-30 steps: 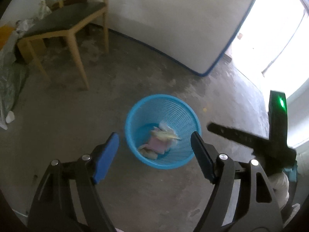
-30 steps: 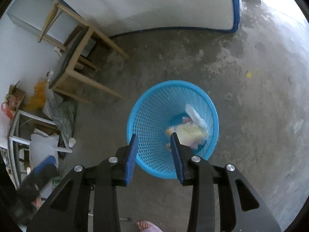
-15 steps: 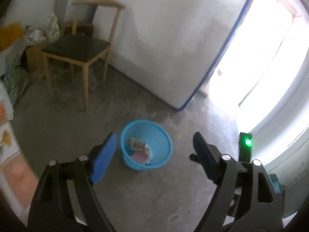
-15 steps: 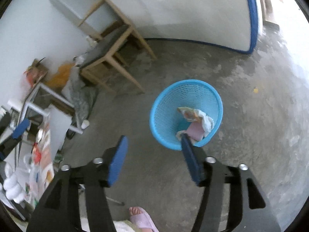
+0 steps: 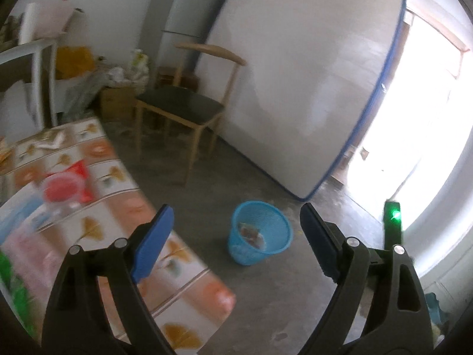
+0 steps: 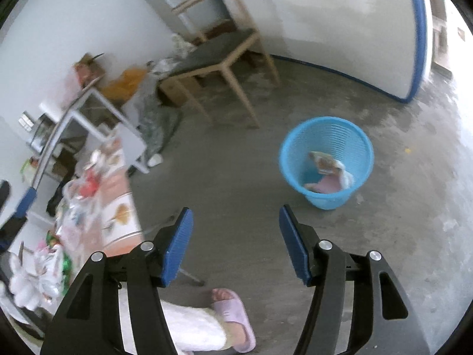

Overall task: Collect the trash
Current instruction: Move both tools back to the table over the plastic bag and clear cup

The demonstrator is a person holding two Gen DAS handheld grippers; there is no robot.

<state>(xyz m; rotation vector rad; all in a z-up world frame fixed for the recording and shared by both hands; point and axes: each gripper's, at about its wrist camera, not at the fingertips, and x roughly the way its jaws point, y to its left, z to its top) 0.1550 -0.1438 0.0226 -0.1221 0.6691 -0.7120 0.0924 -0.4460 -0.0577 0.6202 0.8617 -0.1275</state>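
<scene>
Part of the collecting appears to be done: several pieces of trash [image 6: 329,171] are seen lying at the bottom of the blue basket [image 6: 295,159], which stands upright on the concrete floor [image 6: 399,222], near the chair [image 5: 183,109] and the leaning mattress [image 5: 310,74]. More is judged to be left. On the bench [image 5: 97,222], covered with a flower-patterned cloth, a red wrapper with a clear plastic lid [image 5: 66,186] is seen near the middle of the visible top, well back from the edge facing the floor, and something green shows at the near left corner; the right wrist view shows further crumpled wrappers and bags [image 6: 74,207] heaped on the same top, though blur prevents them from being told apart.

The left claw [image 5: 236,236] is held wide apart with nothing between its pads; its jaws have just been opening further. The right claw [image 6: 236,245] is parted to a middling width and is likewise empty, its jaws having opened within the last moment and then kept level. Both are held above the floor, the basket well ahead of them and the bench to their left.

The binned trash looks light and crumpled: a printed yellowish packet, a pink piece and white paper or plastic, loosely piled. The wrappers on the bench are expected to be thin and easily crushed.
</scene>
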